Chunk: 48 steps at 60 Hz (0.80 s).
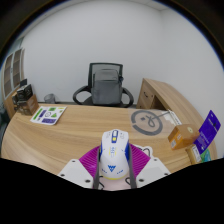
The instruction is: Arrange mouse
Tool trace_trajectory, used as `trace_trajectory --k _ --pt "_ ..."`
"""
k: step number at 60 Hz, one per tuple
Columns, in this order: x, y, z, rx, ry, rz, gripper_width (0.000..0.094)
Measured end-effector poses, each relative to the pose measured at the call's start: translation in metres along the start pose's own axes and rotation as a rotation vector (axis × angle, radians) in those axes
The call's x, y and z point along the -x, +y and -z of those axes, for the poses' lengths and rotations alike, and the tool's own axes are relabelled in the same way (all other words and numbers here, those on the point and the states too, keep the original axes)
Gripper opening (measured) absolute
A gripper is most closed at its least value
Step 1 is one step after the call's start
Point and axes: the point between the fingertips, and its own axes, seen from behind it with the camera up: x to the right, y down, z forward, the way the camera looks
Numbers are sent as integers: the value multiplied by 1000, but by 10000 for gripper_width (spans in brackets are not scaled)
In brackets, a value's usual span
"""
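A white mouse (113, 152) with blue markings sits between my gripper's (113, 166) two fingers, held above the wooden desk (70, 135). Both magenta pads (90, 160) press against its sides. The mouse's nose points away from me toward a round grey mouse mat (148, 121) that lies on the desk beyond and to the right of the fingers.
A black office chair (103, 85) stands behind the desk. A green and white booklet (47, 115) lies at the left, by a shelf unit (18, 95). A small cardboard box (180, 137) and a purple box (207, 132) stand at the right, beside a wooden side desk (165, 95).
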Motion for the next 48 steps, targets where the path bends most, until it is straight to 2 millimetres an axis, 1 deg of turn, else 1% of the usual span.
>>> trace_trajectory --k 4,5,6,7,8,12,13,14,18,19,20,24,25,26,27,29,30,31,32,35,38,39,45,48 --pt "-18 23 -4 52 28 -22 413" --pt "-11 41 -5 62 31 -27 413" --pt "-18 42 -4 69 39 -39 413" --pt "-21 45 -4 77 40 -48 413" --pt "-39 47 -15 90 27 -53 414" --pt "-38 56 -14 111 17 -87 413" --pt "-29 62 -13 118 14 -94 412" --pt "-41 63 -21 125 0 -101 414" --pt "-37 65 -17 124 -29 -144 418" --pt "-16 69 -6 123 -29 -155 427" --pt "-38 66 -22 122 -47 -163 455" --pt "-34 66 -20 133 -62 -156 519" --pt "-25 66 -12 142 -65 -156 539" --pt "-37 66 -20 149 -67 -153 558" --pt "-38 66 -19 158 -59 -156 591" --pt "-44 67 -17 173 -34 -158 695" --pt "-45 66 -14 173 -22 -154 760" --pt "-35 62 0 169 -13 -149 819" --pt "-42 61 -2 161 -9 -139 852" --pt "-34 52 15 142 -1 -116 825" --pt "-26 48 31 133 4 -113 832" --pt "-26 47 35 126 0 -114 830" --pt "-1 39 75 91 -4 -112 834" --pt "5 37 97 76 -2 -108 832"
